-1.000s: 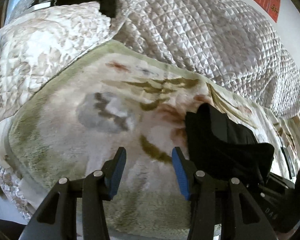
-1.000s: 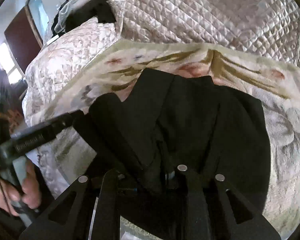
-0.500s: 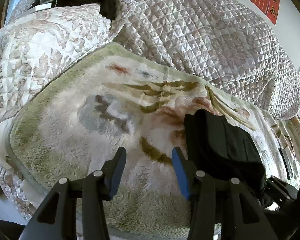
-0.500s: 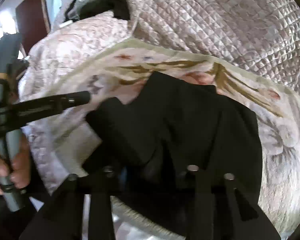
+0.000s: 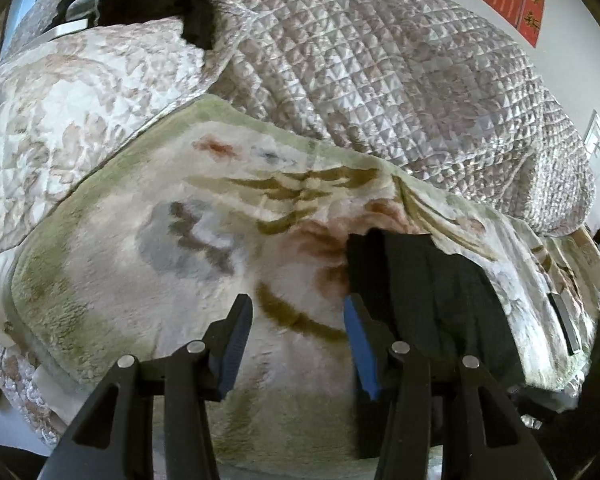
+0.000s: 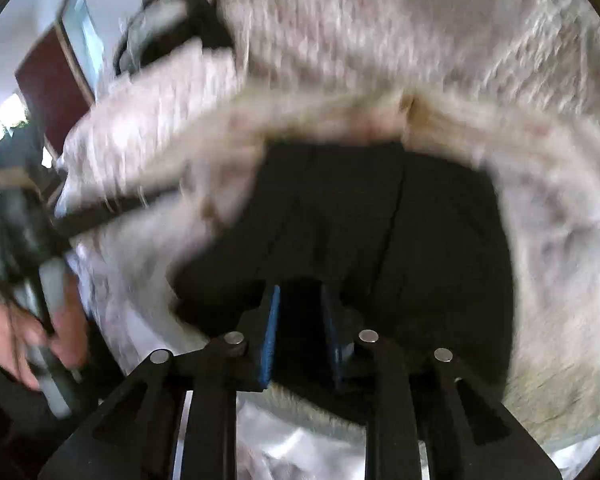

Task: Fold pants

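The black pants lie folded and flat on the floral plush blanket, just right of my left gripper. That gripper hovers open over bare blanket with nothing between its blue pads. In the blurred right wrist view the pants fill the middle. My right gripper sits over their near edge with its jaws closing. A narrow gap is left between them and dark cloth shows in it, but I see no pad pressing on the cloth.
A quilted bedspread rises behind the blanket, with dark clothes heaped at its top. Flat grey devices lie on the blanket's right side. A person's hand grips the left tool's handle at the left. The bed edge runs below the fingers.
The pants were bunched up in my right gripper; they now lie flat and that gripper's blue pads show. The right view has shifted and blurred. The left gripper has stayed put.
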